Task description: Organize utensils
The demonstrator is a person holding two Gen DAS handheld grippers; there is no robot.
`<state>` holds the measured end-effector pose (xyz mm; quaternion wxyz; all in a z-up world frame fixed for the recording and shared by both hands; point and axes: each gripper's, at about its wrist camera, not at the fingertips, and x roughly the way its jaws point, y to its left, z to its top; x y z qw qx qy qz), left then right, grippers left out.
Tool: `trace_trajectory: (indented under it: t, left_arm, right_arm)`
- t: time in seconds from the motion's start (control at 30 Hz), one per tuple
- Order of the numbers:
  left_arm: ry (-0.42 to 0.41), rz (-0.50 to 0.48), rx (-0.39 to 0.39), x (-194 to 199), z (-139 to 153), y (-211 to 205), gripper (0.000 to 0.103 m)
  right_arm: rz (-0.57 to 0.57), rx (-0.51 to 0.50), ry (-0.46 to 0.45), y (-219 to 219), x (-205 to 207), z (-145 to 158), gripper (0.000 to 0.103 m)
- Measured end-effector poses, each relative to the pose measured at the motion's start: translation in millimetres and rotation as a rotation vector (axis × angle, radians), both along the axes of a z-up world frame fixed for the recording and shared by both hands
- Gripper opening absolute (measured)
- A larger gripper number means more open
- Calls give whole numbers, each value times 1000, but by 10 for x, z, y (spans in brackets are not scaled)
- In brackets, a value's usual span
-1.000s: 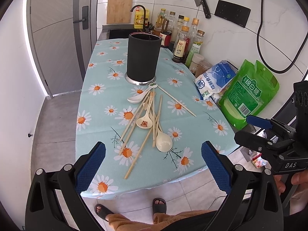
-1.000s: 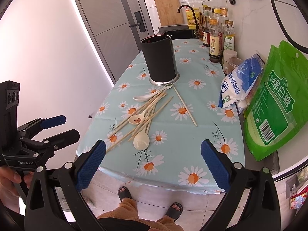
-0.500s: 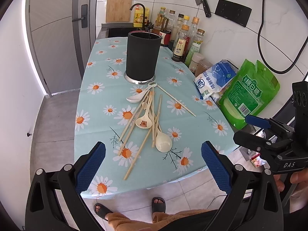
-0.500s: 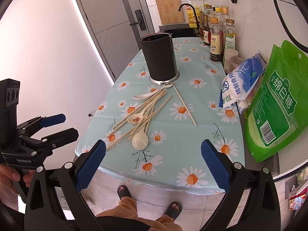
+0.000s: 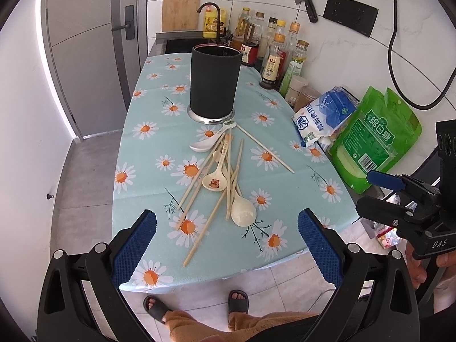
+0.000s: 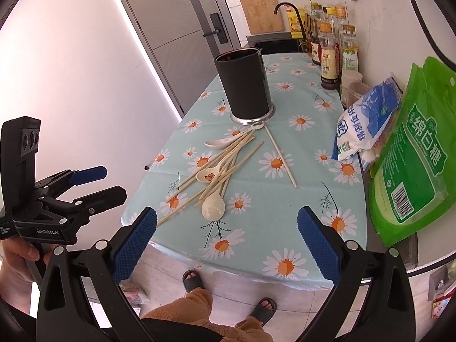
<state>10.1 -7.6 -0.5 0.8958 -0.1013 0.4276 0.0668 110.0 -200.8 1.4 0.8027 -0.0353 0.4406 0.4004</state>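
Near the tabletop's front edge, wooden chopsticks and cream plastic spoons lie tangled. Behind them stands a black cylindrical holder. Both the left claw and the right claw hang spread wide, grasping nothing.

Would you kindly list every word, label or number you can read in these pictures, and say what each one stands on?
"DAS": on the right gripper body, left wrist view.
"GenRobot.AI": on the left gripper body, right wrist view; smaller print beside it is too small.
"绵白糖": on the green bag.
"精制食用盐": on the blue-and-white bag, partly creased.
Barcode digits on the green bag, bottle labels, and print on the spoon handle: too small to read.
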Motion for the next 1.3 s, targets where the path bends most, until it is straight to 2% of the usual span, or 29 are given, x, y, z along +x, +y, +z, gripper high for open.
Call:
trace_trajectory:
  t: [0.2,0.3,0.5,0.73,0.87,0.93,1.17,1.23,1.3]
  left_arm:
    - [35,10,-19,54,-1,-11,96]
    - [25,3,0,127,69,-11,96]
    - [6,0,-6,333,128,120,96]
    - [45,-20,-46,618,5,390,96]
    - [70,-54,-98,784,-106,550,96]
    - [96,-72,-102,872,-189,623,96]
    - [191,-120,-192,1158,-511,982,96]
    - [210,-137,-205,1231,-584,1058,96]
    - [229,-152,-221,1314,-654,1121,96]
  right_arm:
    - [22,9,34,-12,114,-16,98]
    - [25,2,30,10,178,7,98]
    - [17,-11,-11,59,401,67,98]
    - [-3,-71,-50,232,646,-12,93]
    - [7,-108,-21,364,836,-104,86]
    - [25,-140,-10,458,938,-157,79]
    - [128,-323,55,953,1331,-452,64]
    - [148,-362,81,1061,1432,-546,55]
    - [166,-408,100,1181,1541,-644,52]
